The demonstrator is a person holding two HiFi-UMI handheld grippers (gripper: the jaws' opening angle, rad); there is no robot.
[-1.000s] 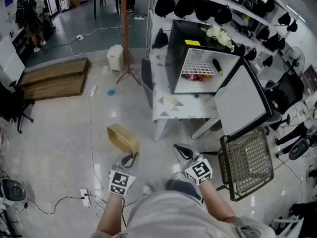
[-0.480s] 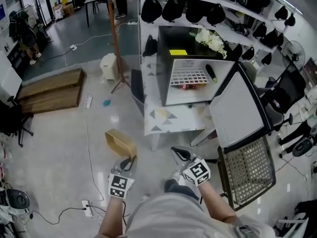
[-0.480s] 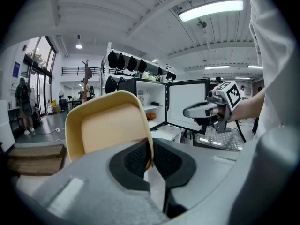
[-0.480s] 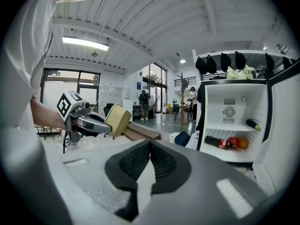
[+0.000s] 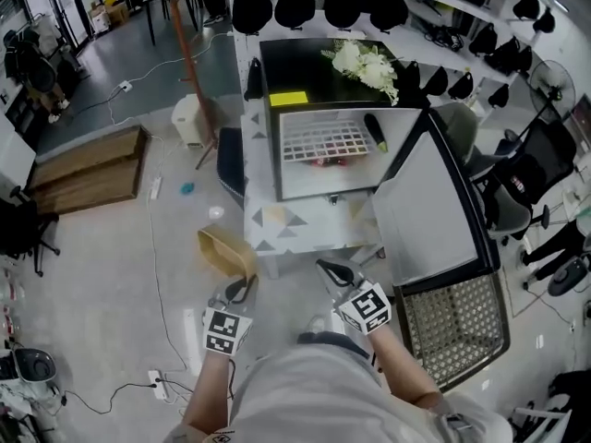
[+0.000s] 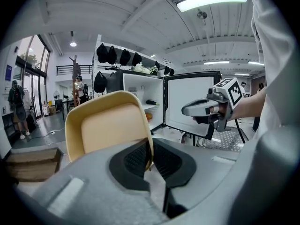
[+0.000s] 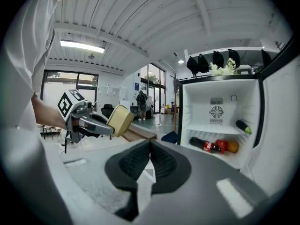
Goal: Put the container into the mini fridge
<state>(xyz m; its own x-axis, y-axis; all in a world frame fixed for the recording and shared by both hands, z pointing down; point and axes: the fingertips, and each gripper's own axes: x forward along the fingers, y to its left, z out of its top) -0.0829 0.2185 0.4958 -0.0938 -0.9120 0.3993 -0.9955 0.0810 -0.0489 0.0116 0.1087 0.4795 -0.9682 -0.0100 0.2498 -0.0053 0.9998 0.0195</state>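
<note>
One yellow label atop mini fridge, print illegible

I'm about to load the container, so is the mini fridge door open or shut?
Open: the door of the mini fridge stands swung out, and a bottle shows inside.

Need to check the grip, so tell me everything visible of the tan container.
The container is a tan tub with rounded corners, seemingly thin plastic, with a raised rim and nothing visible inside. It is held off the floor, tipped on its side, with its hollow facing the left gripper, whose jaws are shut on one wall at the rim. Nothing else touches it. It hangs short of the open mini fridge.
</note>
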